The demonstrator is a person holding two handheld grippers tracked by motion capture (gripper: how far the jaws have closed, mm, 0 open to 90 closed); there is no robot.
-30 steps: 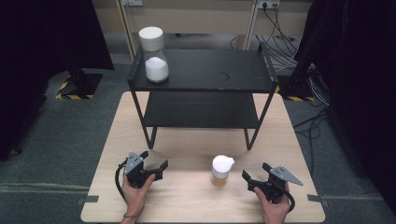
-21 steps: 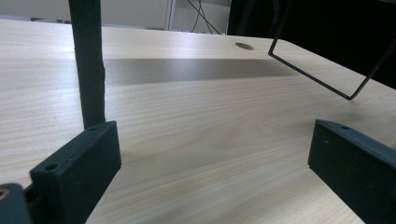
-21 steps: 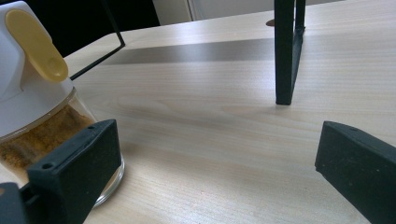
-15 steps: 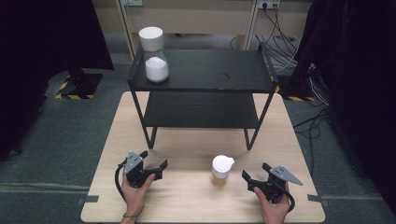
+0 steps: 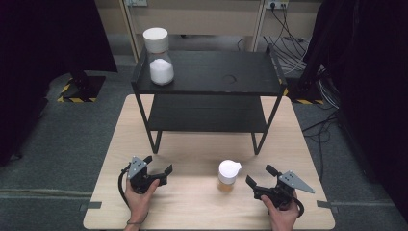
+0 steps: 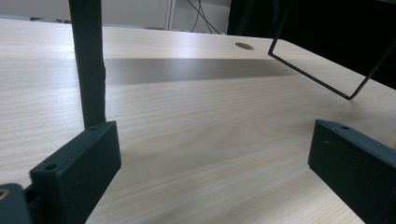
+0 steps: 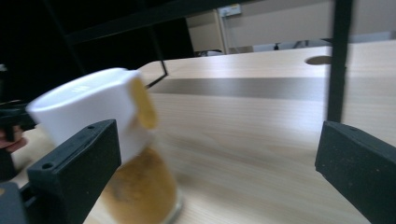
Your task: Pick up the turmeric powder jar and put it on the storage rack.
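While both grippers rest wide apart and empty near the table's front edge, the upright spice jar (image 5: 228, 175) stands nearer the right gripper (image 5: 260, 181) than the left gripper (image 5: 161, 174).

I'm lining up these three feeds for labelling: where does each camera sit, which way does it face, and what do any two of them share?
High view: fixed above the person's side, looking forward and down on the table, black shelf rack and both hands holding the left gripper and right gripper.
Left gripper view: rides low on that gripper, looking along its parted jaws across the tabletop to a rack leg.
Right gripper view: looks along its parted jaws at the small white-capped jar.
Shared: the jar also shows in the high view.
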